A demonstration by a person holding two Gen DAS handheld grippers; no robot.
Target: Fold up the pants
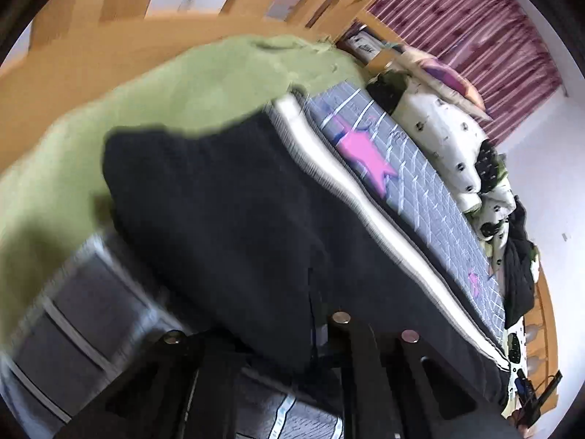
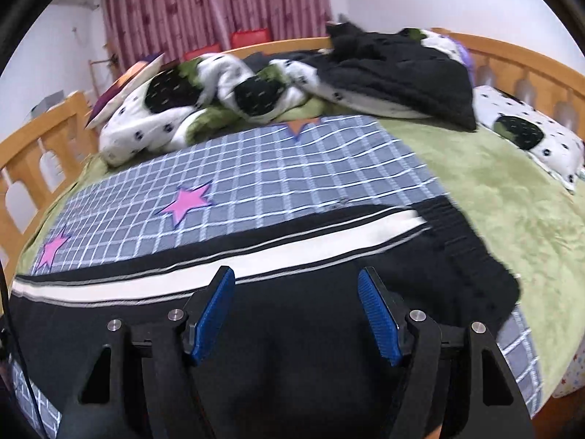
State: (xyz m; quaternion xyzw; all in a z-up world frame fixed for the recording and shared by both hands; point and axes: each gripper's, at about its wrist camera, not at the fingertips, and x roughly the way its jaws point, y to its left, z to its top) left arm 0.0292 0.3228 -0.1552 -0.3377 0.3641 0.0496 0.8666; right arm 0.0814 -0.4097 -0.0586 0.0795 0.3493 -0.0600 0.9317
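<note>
The black pants (image 2: 292, 263) with a white side stripe (image 2: 329, 237) lie across the checked blue sheet (image 2: 292, 168) on the bed. My right gripper (image 2: 296, 303) is open, its blue pads (image 2: 212, 318) spread over the black cloth, holding nothing. In the left wrist view the pants (image 1: 226, 197) fill the middle, with the white stripe (image 1: 329, 168) along their edge. My left gripper (image 1: 318, 329) is low in that view, its fingers close together with black cloth between them.
A green blanket (image 2: 512, 201) covers the bed's right side. A crumpled white, black and green duvet (image 2: 226, 98), a black garment (image 2: 402, 73) and a pillow (image 2: 530, 135) lie at the far end. Wooden bed rails (image 2: 36, 146) ring the bed. Pink curtains (image 2: 219, 7) hang behind.
</note>
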